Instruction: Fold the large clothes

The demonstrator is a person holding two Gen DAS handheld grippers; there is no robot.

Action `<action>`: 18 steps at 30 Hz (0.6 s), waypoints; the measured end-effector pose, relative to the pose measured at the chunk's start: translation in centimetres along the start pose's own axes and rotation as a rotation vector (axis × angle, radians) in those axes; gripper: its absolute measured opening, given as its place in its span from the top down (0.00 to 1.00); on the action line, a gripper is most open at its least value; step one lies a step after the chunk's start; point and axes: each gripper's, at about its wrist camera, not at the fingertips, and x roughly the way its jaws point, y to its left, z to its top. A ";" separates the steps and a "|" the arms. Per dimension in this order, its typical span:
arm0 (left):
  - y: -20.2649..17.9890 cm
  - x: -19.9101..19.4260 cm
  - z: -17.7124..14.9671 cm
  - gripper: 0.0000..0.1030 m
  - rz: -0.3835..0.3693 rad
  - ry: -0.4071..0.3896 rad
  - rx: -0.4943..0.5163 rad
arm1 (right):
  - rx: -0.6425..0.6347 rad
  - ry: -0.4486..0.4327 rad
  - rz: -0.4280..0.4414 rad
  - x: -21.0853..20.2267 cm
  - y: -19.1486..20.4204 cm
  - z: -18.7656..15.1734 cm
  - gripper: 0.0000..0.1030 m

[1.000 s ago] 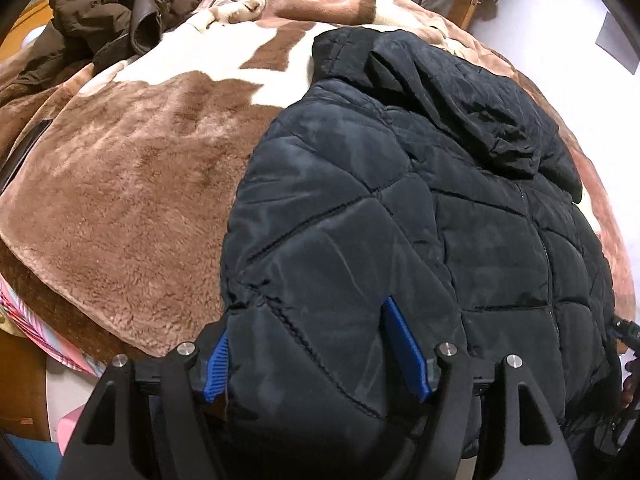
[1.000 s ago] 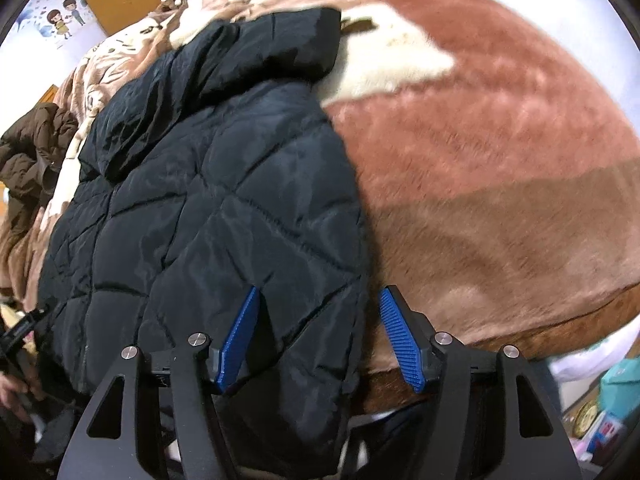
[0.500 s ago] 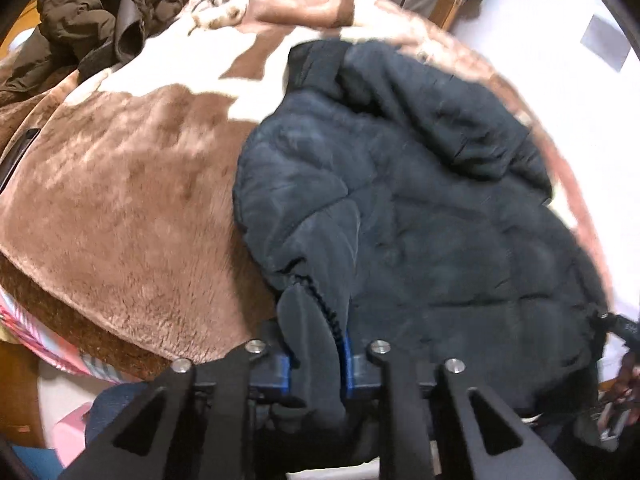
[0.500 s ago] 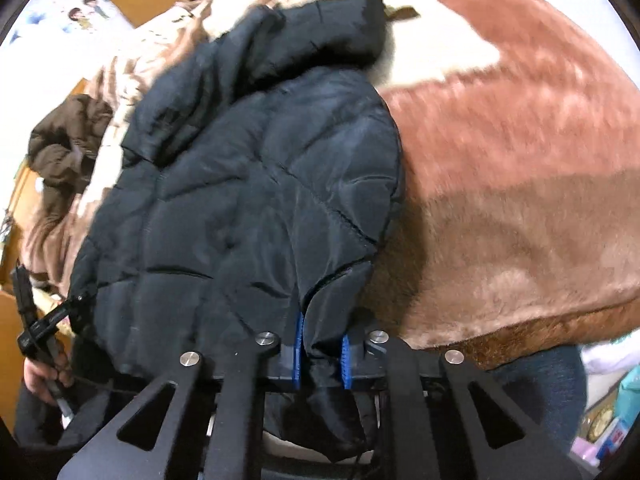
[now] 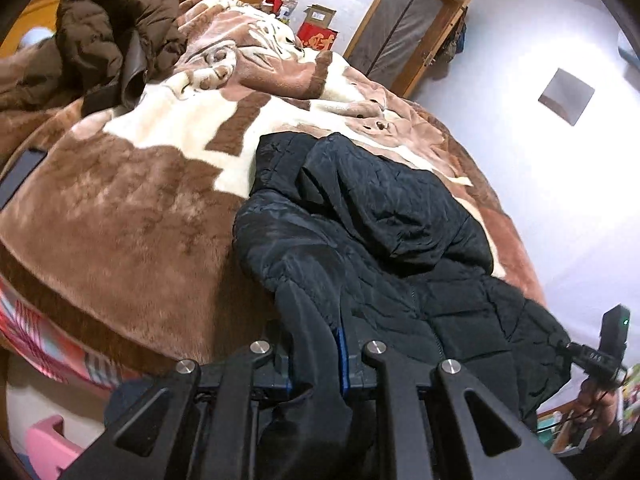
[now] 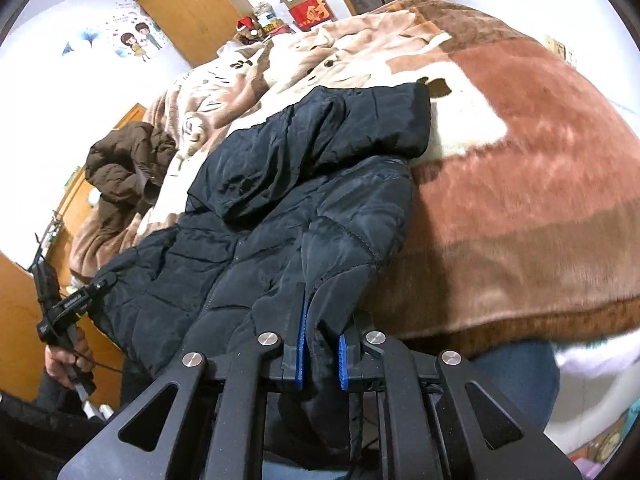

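The black quilted jacket (image 5: 360, 240), spread on the bed's brown blanket (image 5: 120, 208) ahead, is clamped at its hem corners by the left gripper (image 5: 316, 360) and right gripper (image 6: 320, 356), presumably so the bottom can be folded towards the hood.

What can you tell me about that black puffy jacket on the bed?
The black jacket is a quilted, slightly shiny hooded puffer. It lies lengthwise on a brown and cream fleece blanket, hood at the far end. Its near hem is pinched at both corners, one by the left hand-held gripper, one by the right hand-held gripper, and is raised off the blanket.
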 end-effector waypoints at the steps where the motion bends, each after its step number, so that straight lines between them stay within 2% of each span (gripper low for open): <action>1: 0.2 0.0 0.0 0.85 -0.006 -0.001 -0.010 | 0.009 -0.004 0.008 -0.2 -0.1 0.0 0.89; 4: 0.4 -0.1 0.7 0.85 -0.026 -0.019 -0.039 | 0.039 -0.034 0.037 -0.4 -0.5 1.2 0.88; 7: 0.1 -0.2 2.7 0.85 -0.044 -0.055 -0.050 | 0.054 -0.080 0.069 -0.8 -0.3 3.3 0.88; 13: -0.7 0.9 9.0 0.85 -0.049 -0.128 -0.047 | 0.030 -0.154 0.072 -0.4 0.8 9.9 0.88; 18: -1.1 4.4 14.9 0.84 -0.032 -0.141 -0.054 | 0.034 -0.166 0.036 1.9 0.8 16.2 0.88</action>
